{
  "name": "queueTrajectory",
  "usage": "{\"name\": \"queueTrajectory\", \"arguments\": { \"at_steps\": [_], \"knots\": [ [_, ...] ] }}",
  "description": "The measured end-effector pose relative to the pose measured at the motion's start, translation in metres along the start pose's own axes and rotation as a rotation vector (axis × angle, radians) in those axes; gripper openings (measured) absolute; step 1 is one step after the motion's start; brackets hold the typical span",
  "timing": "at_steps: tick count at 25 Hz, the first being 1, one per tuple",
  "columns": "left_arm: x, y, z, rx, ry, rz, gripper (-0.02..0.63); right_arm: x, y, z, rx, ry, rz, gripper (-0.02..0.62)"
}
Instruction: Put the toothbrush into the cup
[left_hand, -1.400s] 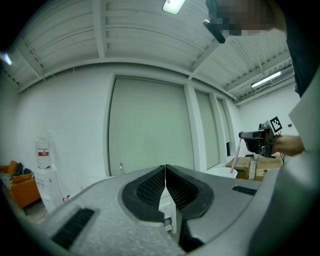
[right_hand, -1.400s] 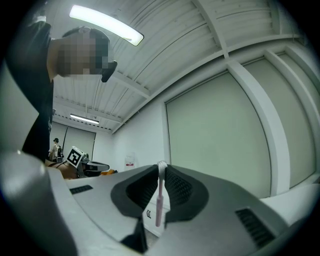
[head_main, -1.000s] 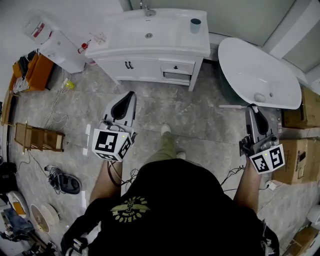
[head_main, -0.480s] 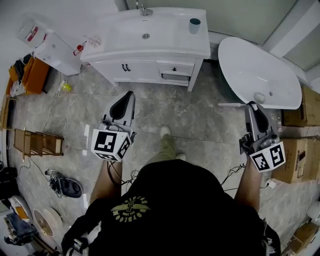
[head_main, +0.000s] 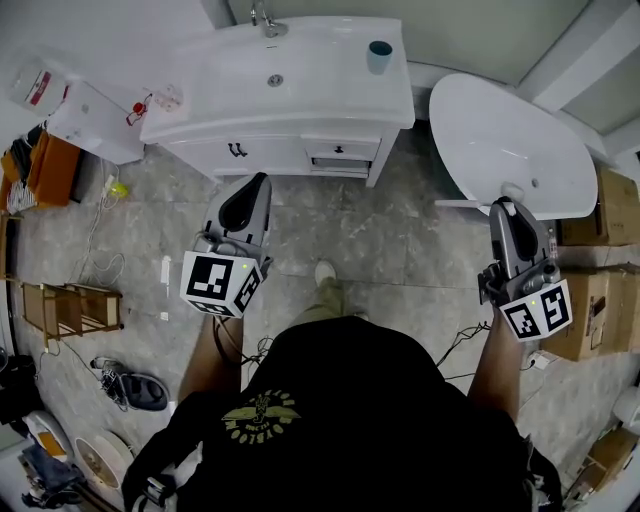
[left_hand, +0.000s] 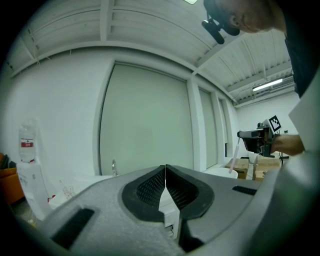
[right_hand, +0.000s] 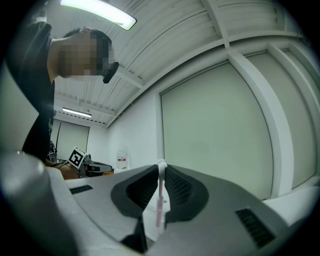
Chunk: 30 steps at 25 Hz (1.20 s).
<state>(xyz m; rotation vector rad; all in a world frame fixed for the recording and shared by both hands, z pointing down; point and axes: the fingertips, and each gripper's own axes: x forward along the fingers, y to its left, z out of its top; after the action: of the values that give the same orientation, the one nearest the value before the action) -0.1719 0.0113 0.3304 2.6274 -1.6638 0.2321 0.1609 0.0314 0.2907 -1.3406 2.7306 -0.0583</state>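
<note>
A blue-grey cup (head_main: 380, 55) stands on the back right corner of the white vanity top (head_main: 330, 70), beside the basin. My right gripper (head_main: 503, 207) is shut on a thin pink-white toothbrush (right_hand: 159, 195), held upright between the pads. In the head view the toothbrush (head_main: 465, 203) sticks out to the left of the jaws. This gripper hovers over the floor, well to the right of and nearer than the cup. Pointing at the vanity's drawers, my left gripper (head_main: 262, 182) is shut with nothing in it; its pads (left_hand: 152, 187) meet.
A white oval tub (head_main: 510, 140) lies right of the vanity, just beyond my right gripper. Cardboard boxes (head_main: 615, 215) stand at the far right. A water dispenser (head_main: 80, 105), a wooden rack (head_main: 70, 305) and shoes (head_main: 135, 365) are on the left of the stone floor.
The vanity and tub have slid left and slightly nearer in the head view as the person moves. Both grippers keep their pose, and the toothbrush stays clamped in the right one.
</note>
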Motion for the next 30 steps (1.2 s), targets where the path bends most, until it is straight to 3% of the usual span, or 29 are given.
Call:
{"name": "queueTrajectory", "arguments": {
  "at_steps": [7, 13, 20, 30],
  "knots": [
    [0.036, 0.036, -0.003, 0.008, 0.008, -0.018, 0.012, 0.050, -0.005, 0.003, -0.012, -0.018, -0.003, 0.044],
    [0.069, 0.059, 0.018, 0.030, -0.026, -0.058, 0.012, 0.071, -0.019, 0.012, -0.022, -0.029, -0.058, 0.044],
    [0.076, 0.092, 0.023, 0.018, -0.054, -0.075, 0.012, 0.101, -0.003, 0.028, -0.052, -0.039, -0.064, 0.044],
    [0.080, 0.092, 0.004, 0.016, -0.023, -0.128, 0.012, 0.093, 0.002, 0.018, -0.050, -0.013, -0.113, 0.044]
  ]
}}
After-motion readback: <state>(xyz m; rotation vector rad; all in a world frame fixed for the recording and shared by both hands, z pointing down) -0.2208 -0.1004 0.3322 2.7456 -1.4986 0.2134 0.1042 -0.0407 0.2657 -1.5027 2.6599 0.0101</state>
